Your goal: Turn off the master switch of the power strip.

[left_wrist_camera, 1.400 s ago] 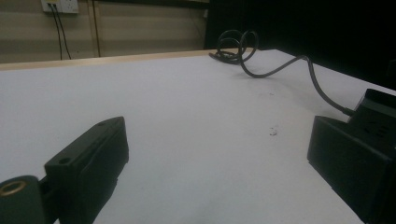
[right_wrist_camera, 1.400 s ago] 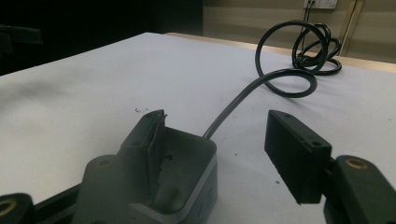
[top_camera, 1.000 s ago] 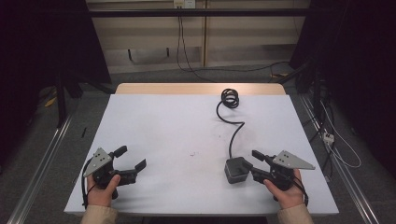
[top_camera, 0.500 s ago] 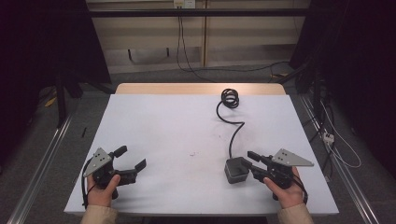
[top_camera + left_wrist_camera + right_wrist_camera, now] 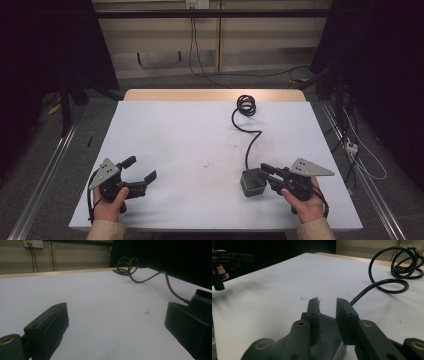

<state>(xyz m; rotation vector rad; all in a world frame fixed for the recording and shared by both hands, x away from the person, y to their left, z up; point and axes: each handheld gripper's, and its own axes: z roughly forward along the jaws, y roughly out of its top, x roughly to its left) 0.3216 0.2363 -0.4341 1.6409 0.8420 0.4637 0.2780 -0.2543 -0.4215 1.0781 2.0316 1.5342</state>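
So the person is sitting at the near edge of the white worktop [image 5: 165, 135] with a pair of tongs in each hand. The left tongs [image 5: 140, 171] are hanging just above the surface with the jaws spread wide and nothing between them, looks like they're just parked out of the way while the other side does the work. The right tongs [image 5: 265, 172] are reaching over the black adapter box [image 5: 252, 183], which is lying right at their tips. In the right gripper view the jaws are standing a little apart, one on each side of the box's edge, so they're lining up for a pinch, but there's a visible gap and no firm grip yet, I'd say. Beyond the right tongs, the box's black cable [image 5: 247, 142] is snaking away and ending in a loose coil [image 5: 246, 104] near the far edge, probably leaving slack for lifting.
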